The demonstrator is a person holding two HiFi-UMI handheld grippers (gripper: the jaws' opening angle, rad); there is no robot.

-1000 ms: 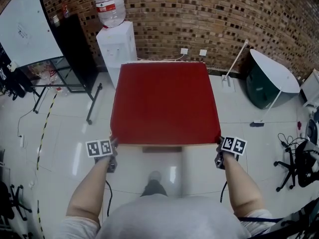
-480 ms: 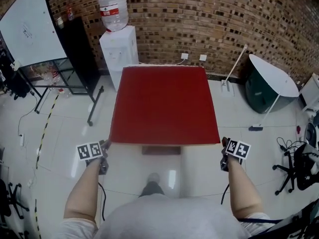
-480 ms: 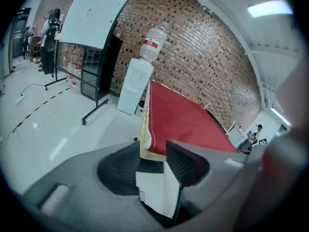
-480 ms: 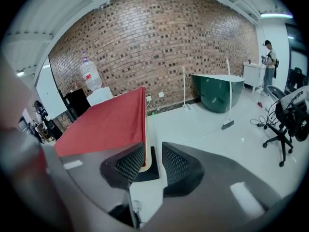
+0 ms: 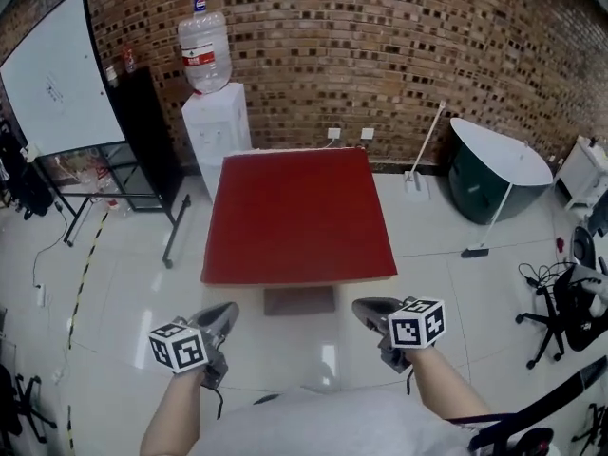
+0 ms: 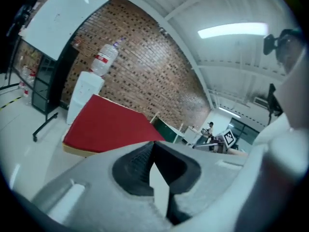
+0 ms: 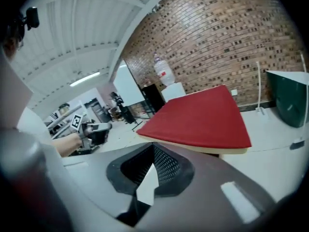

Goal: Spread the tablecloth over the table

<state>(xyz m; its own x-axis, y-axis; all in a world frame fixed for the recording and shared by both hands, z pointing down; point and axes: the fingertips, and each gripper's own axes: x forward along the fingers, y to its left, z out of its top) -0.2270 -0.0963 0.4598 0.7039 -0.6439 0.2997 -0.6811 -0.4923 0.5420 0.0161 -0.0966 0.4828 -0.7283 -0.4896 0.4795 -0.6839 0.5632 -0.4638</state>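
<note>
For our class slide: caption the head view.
Red tablecloth spread flat; left claw and right claw, shut, empty, hover before it.

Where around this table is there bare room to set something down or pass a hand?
The whole tablecloth top is bare. Bare floor lies between its near edge and the left gripper and right gripper, and on its right. Crowded: dispenser at the far-left corner, whiteboard left, chair and cables far right.

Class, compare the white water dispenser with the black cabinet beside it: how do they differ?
The water dispenser is white; the cabinet is black. The dispenser carries a large water bottle on top; the cabinet only small items. The dispenser stands nearer the red tablecloth. Both stand by the brick wall.
</note>
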